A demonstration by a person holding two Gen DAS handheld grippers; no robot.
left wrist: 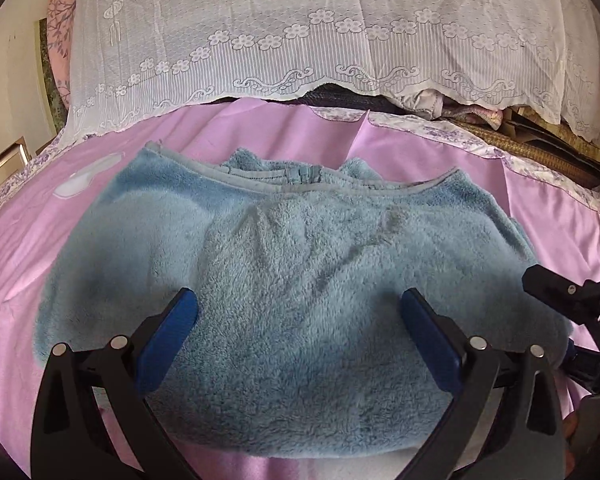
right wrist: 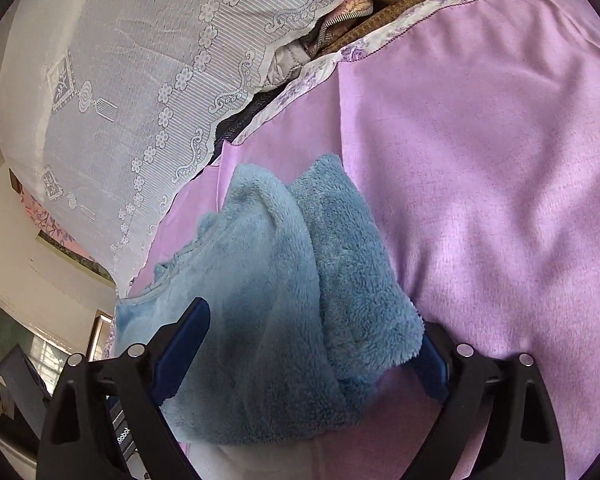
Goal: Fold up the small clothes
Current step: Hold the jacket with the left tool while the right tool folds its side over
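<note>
A fluffy blue fleece garment (left wrist: 284,248) lies folded on a lilac bed sheet (left wrist: 560,216), with its zipper (left wrist: 308,174) at the far edge. My left gripper (left wrist: 300,312) hovers over the garment's near half, open, its blue pads wide apart and holding nothing. In the right wrist view the same garment (right wrist: 268,260) shows a doubled-over flap. My right gripper (right wrist: 312,320) stands open around that flap's near end, jaws wide. Part of the right gripper's black frame (left wrist: 560,296) shows at the garment's right side in the left wrist view.
A white lace cloth (left wrist: 300,20) drapes a pile at the far side of the bed, with bundled textiles (left wrist: 460,112) under its hem. The lilac sheet (right wrist: 480,200) spreads wide to the right. A wall and window (right wrist: 40,352) lie left.
</note>
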